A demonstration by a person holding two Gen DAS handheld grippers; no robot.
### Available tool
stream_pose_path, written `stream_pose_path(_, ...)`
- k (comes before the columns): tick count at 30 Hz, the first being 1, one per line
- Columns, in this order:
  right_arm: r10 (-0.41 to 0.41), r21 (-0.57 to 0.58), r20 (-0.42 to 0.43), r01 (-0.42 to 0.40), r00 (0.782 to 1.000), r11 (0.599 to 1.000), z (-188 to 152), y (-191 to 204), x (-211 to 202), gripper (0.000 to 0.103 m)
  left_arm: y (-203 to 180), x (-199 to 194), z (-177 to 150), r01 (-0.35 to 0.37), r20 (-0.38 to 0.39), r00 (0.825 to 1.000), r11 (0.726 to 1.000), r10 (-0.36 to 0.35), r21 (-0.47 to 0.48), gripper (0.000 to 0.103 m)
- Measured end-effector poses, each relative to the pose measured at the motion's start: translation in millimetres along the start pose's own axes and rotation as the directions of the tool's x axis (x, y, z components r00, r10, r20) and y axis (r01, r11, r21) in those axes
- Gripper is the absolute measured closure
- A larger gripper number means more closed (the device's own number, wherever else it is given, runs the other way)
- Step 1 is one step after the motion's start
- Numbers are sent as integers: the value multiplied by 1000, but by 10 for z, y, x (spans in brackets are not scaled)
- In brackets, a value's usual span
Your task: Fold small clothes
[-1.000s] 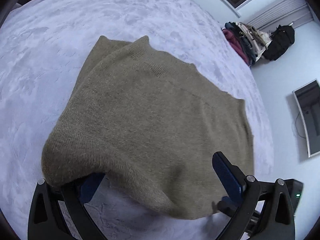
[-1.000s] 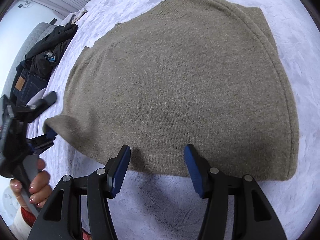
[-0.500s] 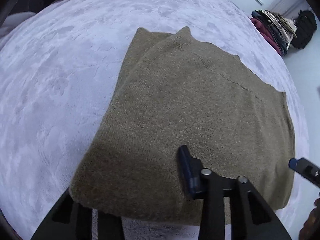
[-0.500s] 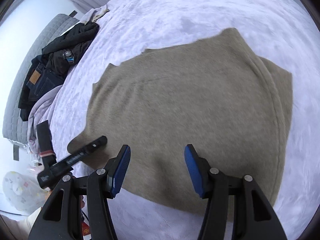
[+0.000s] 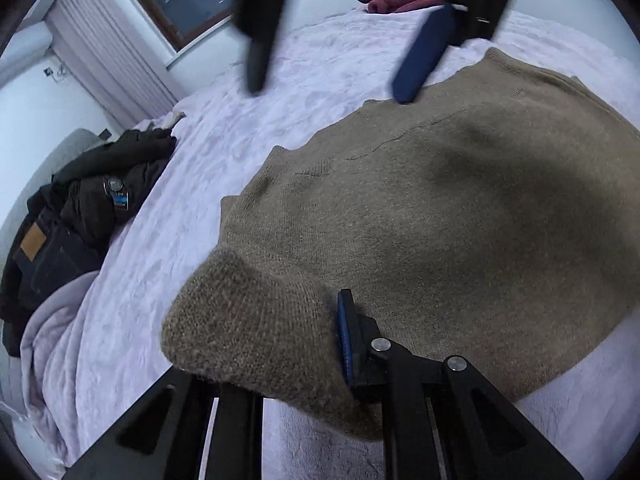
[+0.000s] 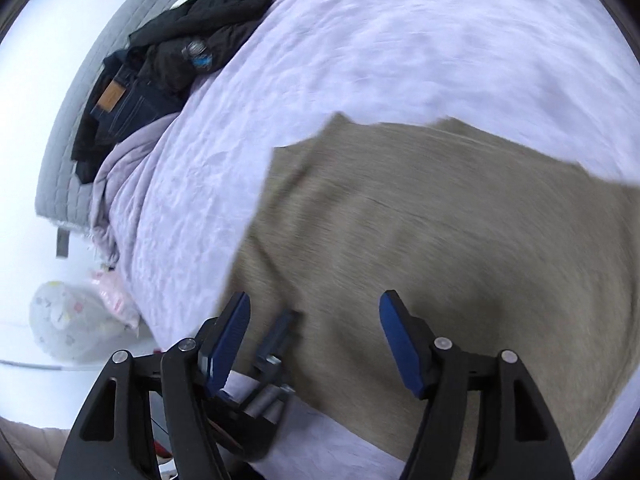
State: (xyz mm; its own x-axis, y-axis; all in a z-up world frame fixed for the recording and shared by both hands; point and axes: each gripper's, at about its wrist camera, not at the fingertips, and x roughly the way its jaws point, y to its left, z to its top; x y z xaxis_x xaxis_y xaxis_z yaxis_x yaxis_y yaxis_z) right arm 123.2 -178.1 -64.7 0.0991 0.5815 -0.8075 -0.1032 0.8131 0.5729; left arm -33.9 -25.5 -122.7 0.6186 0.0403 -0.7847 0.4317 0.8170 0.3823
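A plain brown sweater is seen on a pale purple blanket. Black and dark blue clothes are piled at the left.

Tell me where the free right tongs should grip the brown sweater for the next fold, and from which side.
Grip the brown sweater at its near hem edge, probably coming in low from the bed's near side. That edge lies flat and exposed just ahead of the open right tongs, level with the corner that the left tongs have pinched and lifted, so both corners can rise together.
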Motion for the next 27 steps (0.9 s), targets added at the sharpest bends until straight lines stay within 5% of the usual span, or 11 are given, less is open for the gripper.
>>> stream_pose_path(5,-46,-121,-195,23,980,992,482,499,531,24,-104,-37,-30,-17,34,999,997,14,69,86)
stream_pose_path(8,-163,-195,-309,106,937,975,608,759,937,24,-119,-12,-33,-12,32,999,998,10,67,86)
stream_pose_path(13,-361,-357,-415,216,835,909,603,1045,1508,24,-70,46,-16,-6,13,1000,999,5,41,86)
stream_pose_path(20,-590,-530,-444,333,674,780,437,1112,2075,24,-76,100,-1,-29,8,1000,998,29,54,86)
stream_pose_path(22,-617,-572,-398,342,679,746,396,1098,2048,51,-80,96,5,-29,12,1000,998,28,64,86)
stream_pose_path(23,-624,-580,-372,352,688,734,394,1080,1994,80,-70,86,11,-26,16,1000,998,25,61,86)
stream_pose_path(24,-602,-561,-362,349,712,750,408,1037,1899,81,-57,73,21,-21,21,1000,998,20,57,86)
stream_pose_path(27,-418,-407,-360,263,834,875,458,805,1481,83,-8,0,70,2,43,999,999,-4,39,86)
